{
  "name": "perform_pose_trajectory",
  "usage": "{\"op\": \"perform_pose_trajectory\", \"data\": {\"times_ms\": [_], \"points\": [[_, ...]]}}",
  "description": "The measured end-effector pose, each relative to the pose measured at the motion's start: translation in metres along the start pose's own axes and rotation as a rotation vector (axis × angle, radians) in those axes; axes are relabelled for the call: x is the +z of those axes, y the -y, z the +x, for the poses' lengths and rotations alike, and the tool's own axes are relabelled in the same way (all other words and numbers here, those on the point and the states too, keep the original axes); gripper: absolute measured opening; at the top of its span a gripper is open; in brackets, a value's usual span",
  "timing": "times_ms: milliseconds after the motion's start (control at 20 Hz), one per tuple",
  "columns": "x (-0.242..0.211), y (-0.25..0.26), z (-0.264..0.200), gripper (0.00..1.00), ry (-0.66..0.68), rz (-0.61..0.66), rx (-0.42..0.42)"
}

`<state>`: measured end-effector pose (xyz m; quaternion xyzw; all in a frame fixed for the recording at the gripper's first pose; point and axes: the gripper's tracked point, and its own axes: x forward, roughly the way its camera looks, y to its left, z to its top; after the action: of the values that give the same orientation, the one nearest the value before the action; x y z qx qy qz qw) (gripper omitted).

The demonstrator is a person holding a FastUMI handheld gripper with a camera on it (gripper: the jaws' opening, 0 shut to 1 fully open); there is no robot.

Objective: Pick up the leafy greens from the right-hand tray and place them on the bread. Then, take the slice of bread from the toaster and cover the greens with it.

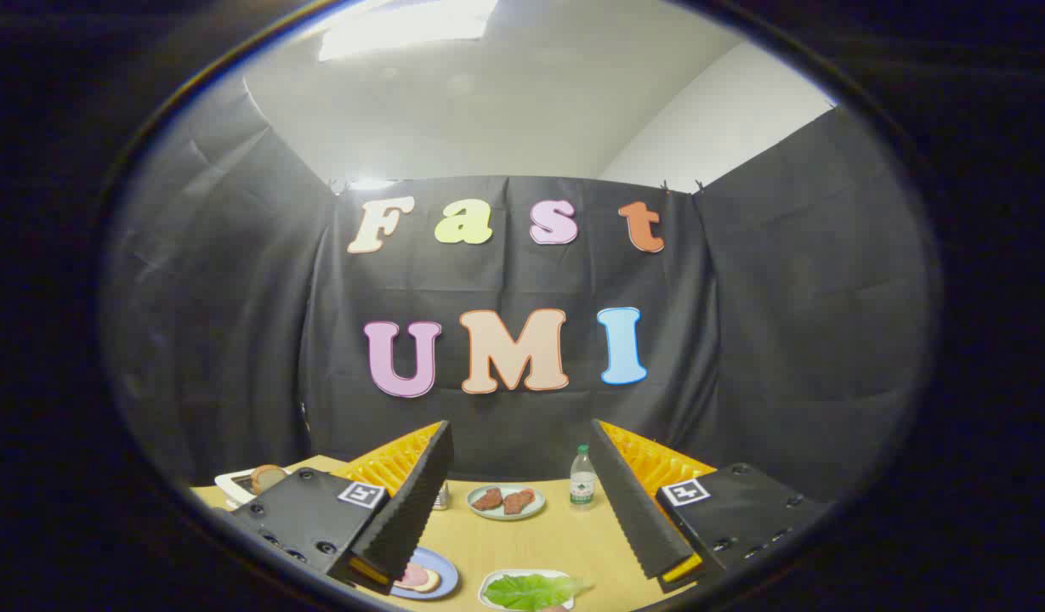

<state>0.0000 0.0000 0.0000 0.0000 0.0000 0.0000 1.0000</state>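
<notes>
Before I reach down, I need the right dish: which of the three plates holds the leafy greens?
The white tray nearest the open gripper, just below its fingers, holds the leafy greens. The far plate carries reddish meat slices; the blue plate carries bread with ham.

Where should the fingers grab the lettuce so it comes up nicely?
Probably from above, at the leafy greens' ruffled edge nearest the open gripper. The leaf lies flat on its white tray, so the fingers should straddle and pinch that raised frill.

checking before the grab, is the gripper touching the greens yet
Apart. The gripper view shows the gripper open, held above the table, with the greens lying on their tray below between the fingers.
</notes>
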Motion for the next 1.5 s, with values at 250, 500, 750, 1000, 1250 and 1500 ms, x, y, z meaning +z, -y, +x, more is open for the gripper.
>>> {"op": "perform_pose_trajectory", "data": {"times_ms": [250,500,750,1000,1250,1500], "points": [[0.005,-0.009,0.007,1.0,0.006,-0.027,0.027],[0.001,-0.006,0.015,1.0,-0.01,-0.035,0.032],[-0.002,-0.002,0.023,1.0,-0.016,-0.024,0.03],[-0.008,-0.005,0.03,1.0,-0.028,-0.031,0.047],[-0.015,-0.006,0.034,1.0,-0.042,-0.048,0.094],[-0.027,0.0,0.042,1.0,-0.082,-0.054,0.145]]}}
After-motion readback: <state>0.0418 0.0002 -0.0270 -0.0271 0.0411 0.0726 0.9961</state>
